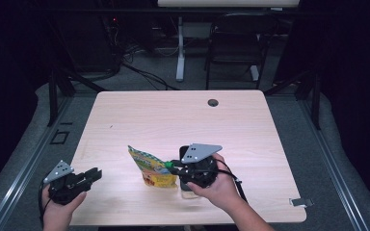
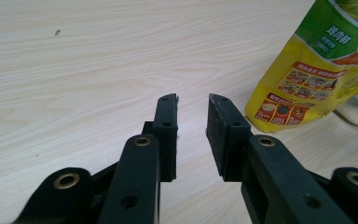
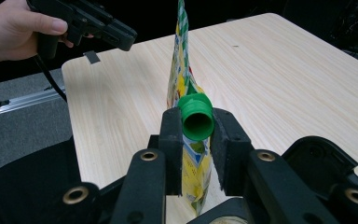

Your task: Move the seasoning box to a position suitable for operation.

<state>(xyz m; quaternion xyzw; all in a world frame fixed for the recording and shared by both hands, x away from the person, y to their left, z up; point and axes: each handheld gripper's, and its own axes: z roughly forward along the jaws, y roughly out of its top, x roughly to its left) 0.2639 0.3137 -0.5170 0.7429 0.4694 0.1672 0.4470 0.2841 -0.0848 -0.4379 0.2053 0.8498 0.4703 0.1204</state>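
Observation:
A yellow and green spouted pouch stands upright on the wooden table, near its front middle. My right gripper comes at it from the right and is shut on the pouch's green cap, which sits between the two pads. My left gripper hovers at the table's front left corner, apart from the pouch. It points toward the pouch and is open with nothing between its fingers. It also appears far off in the right gripper view.
A pale flat object lies on the table just behind the pouch, under my right hand. A cable hole sits near the far edge. A strip of tape marks the front right corner. Beyond the table stand a chair and a desk leg.

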